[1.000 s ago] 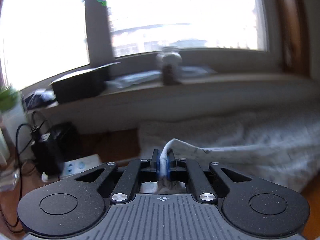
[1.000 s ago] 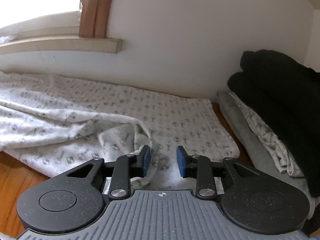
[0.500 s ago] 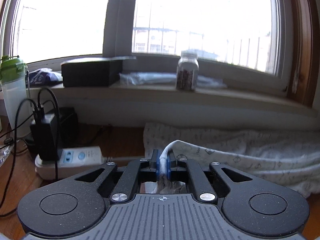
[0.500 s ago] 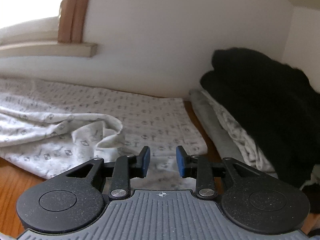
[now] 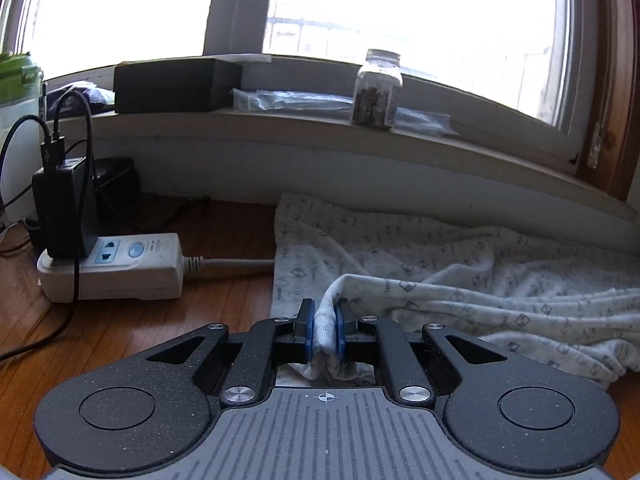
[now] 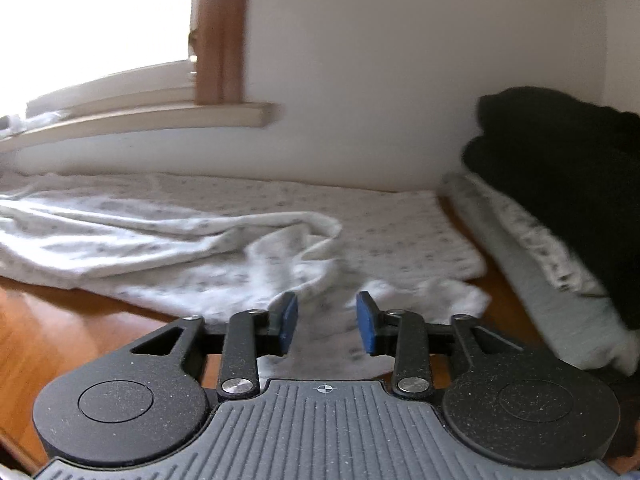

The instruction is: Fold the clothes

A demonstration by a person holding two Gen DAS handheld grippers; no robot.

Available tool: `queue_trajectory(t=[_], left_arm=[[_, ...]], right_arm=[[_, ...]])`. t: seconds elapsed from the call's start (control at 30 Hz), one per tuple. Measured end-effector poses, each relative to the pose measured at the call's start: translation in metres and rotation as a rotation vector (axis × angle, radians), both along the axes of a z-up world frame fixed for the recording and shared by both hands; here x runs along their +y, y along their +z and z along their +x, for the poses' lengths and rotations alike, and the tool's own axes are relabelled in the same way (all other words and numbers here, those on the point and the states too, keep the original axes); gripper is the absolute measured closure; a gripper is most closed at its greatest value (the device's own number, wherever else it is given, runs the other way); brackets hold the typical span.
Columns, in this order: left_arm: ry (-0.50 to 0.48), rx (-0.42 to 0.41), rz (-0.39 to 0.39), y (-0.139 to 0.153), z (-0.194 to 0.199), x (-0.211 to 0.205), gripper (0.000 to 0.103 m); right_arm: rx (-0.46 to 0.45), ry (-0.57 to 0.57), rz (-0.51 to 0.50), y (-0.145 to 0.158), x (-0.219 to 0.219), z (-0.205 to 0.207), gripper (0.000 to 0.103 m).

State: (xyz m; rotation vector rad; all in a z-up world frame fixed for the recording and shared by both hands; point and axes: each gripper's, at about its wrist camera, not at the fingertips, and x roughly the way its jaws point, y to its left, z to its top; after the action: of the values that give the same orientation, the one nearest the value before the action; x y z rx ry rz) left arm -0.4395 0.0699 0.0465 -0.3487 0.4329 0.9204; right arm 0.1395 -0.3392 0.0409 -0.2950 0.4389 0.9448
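Observation:
A white patterned garment [image 5: 460, 280] lies spread and rumpled on the wooden floor below the window sill. My left gripper [image 5: 325, 332] is shut on a bunched edge of it near its left end, low over the floor. In the right wrist view the same garment [image 6: 200, 232] stretches left, with a lifted fold in the middle. My right gripper [image 6: 326, 322] is open and empty, just above the garment's near right corner.
A white power strip [image 5: 112, 268] with a black charger [image 5: 64, 208] and cables lies at left. A jar [image 5: 378, 88] and black box [image 5: 172, 84] stand on the sill. A stack of folded clothes topped by a black one [image 6: 560, 184] sits at right by the wall.
The left gripper has swung and settled, still holding the garment edge, now nearer the power strip. The right gripper has drawn back from the fold and stays open.

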Motion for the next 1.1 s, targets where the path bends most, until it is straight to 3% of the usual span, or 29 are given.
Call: queue_trajectory(t=[0.33,0.5,0.57,0.6,0.63,0.67,0.93,1.1], left_arm=[[-0.009,0.050,0.014,-0.002,0.009,-0.002,0.092],[-0.012,0.055,0.024,-0.002,0.010,-0.003,0.092],[-0.014,0.041,0.037,0.001,0.008,-0.004,0.092],[-0.016,0.033,0.044,0.002,0.007,-0.005,0.092],[-0.017,0.025,0.051,0.003,0.005,-0.005,0.094],[-0.016,0.012,0.058,0.008,0.003,-0.006,0.096],[-0.019,-0.046,0.168,0.065,-0.011,-0.011,0.097],[0.007,-0.077,0.210,0.084,-0.018,-0.012,0.097]], right_arm=[[0.000,0.056,0.015,0.005,0.003,-0.014,0.058],[0.013,0.074,-0.045,0.001,0.012,-0.018,0.058],[0.019,0.063,-0.076,-0.004,0.014,-0.014,0.065],[0.016,0.050,-0.081,-0.004,0.012,-0.011,0.086],[0.009,0.035,-0.080,-0.001,0.009,-0.007,0.097],[0.001,0.021,-0.078,0.002,0.006,-0.004,0.098],[-0.208,-0.151,-0.048,0.086,-0.042,0.022,0.099],[-0.291,-0.236,-0.027,0.127,-0.068,0.035,0.099]])
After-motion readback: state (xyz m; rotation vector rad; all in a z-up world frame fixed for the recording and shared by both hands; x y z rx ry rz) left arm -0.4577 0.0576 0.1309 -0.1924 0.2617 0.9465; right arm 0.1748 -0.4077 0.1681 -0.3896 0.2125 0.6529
